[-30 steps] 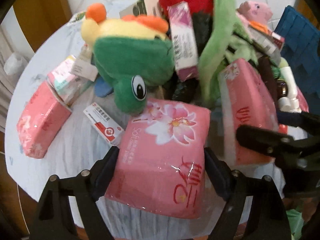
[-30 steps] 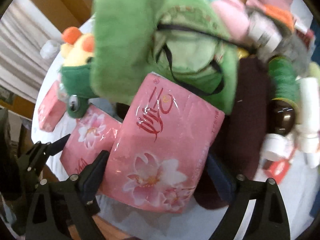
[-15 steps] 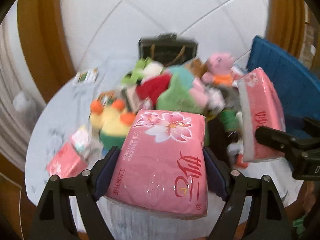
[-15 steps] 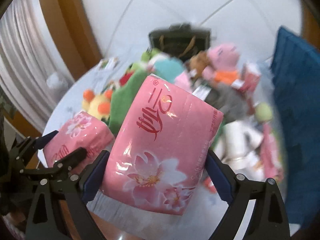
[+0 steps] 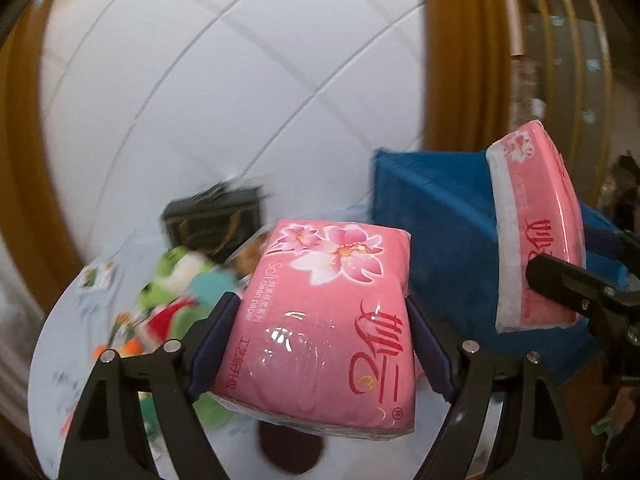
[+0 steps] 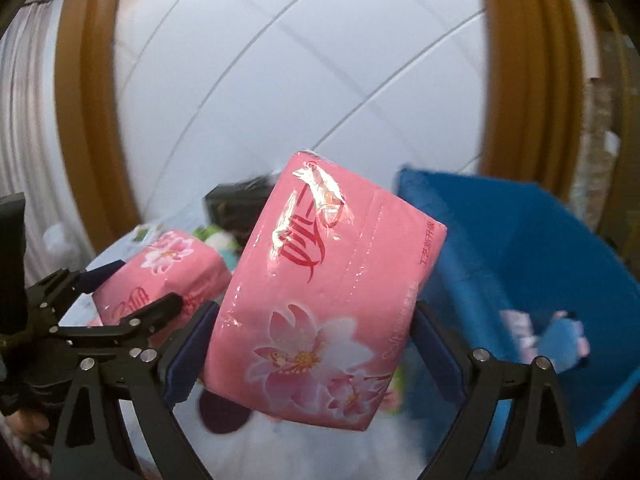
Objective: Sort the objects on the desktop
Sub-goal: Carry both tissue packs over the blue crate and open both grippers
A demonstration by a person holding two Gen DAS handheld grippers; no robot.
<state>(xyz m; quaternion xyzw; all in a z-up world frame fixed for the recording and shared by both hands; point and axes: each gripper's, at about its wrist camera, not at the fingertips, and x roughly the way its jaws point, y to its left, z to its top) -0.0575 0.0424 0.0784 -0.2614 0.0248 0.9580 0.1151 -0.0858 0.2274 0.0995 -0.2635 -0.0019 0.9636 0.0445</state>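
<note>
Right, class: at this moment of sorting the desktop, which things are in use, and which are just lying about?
In use:
- pink flowered tissue pack in left claw
- second pink tissue pack in right claw
- blue fabric bin, probably the destination

Lying about:
- blurred pile of plush toys
- black box
- round white table

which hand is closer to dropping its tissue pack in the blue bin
Right, probably. The right gripper holds its tissue pack beside the blue bin, whose open inside shows just past it. The left gripper's pack sits further from the bin, over the table pile.
</note>
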